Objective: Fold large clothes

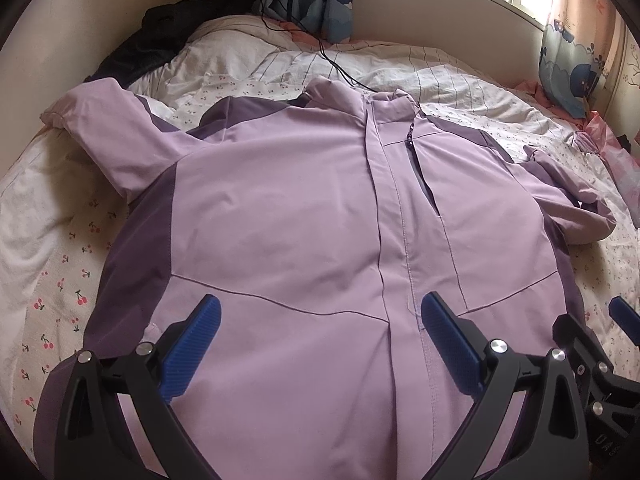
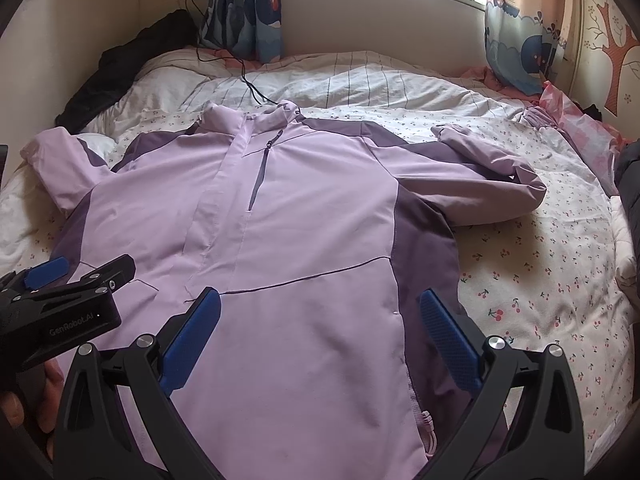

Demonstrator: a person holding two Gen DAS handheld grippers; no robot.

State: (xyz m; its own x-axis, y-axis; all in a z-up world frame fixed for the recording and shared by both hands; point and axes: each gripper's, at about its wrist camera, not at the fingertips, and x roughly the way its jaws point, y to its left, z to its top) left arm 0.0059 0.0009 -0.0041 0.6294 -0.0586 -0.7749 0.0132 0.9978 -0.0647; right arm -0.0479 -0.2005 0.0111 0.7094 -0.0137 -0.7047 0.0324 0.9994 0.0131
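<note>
A large lilac jacket (image 1: 288, 216) with darker purple side and shoulder panels lies front up and zipped on the bed, collar toward the far wall; it also shows in the right wrist view (image 2: 312, 208). Its left sleeve (image 1: 104, 136) bends back at the far left. Its right sleeve (image 2: 484, 180) is folded across at the right. My left gripper (image 1: 320, 320) is open and empty, hovering above the jacket's lower front. My right gripper (image 2: 320, 316) is open and empty above the lower right front, beside the left one (image 2: 80, 276).
The bed (image 2: 540, 280) has a white cherry-print cover and a striped quilt (image 2: 360, 76) at the far end. A black garment (image 1: 176, 32) lies at the far left. A black cable (image 1: 340, 68) runs toward the collar. Curtains (image 2: 520, 40) and a pink bag (image 2: 580, 128) are at the right.
</note>
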